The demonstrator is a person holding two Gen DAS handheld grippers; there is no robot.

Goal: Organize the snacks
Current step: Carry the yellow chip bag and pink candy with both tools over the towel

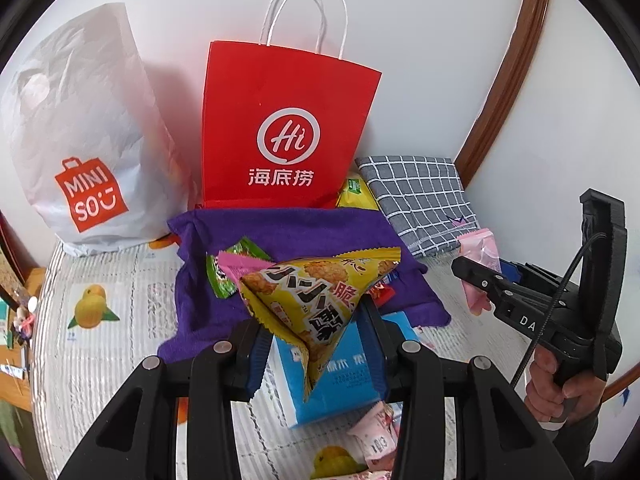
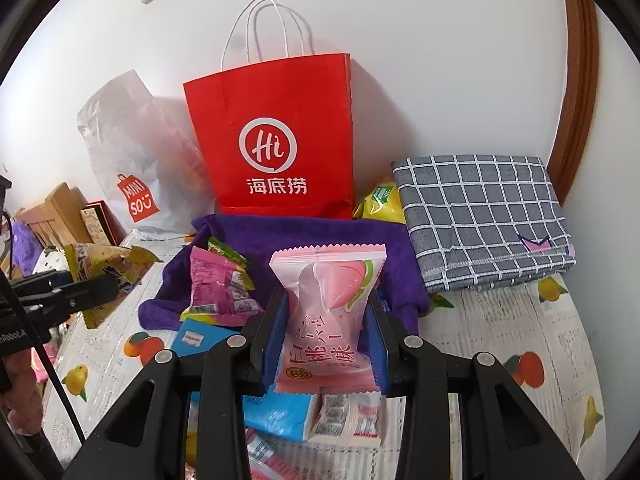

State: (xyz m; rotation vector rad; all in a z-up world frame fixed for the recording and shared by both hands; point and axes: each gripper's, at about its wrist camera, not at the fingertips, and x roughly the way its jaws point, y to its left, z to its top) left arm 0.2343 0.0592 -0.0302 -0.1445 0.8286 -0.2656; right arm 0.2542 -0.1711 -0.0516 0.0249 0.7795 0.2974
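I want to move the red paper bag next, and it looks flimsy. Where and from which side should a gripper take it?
Grip the red paper bag by its white twine handles, coming from above. It stands upright against the wall and the handles stick up free over the rim, while its broad flat face is probably too wide for the jaws.

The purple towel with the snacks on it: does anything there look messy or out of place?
Yes. The purple fleece towel lies rumpled, with a pink snack packet and a green wrapper strewn on it. A yellow packet is wedged behind it, beside the upright red paper bag.
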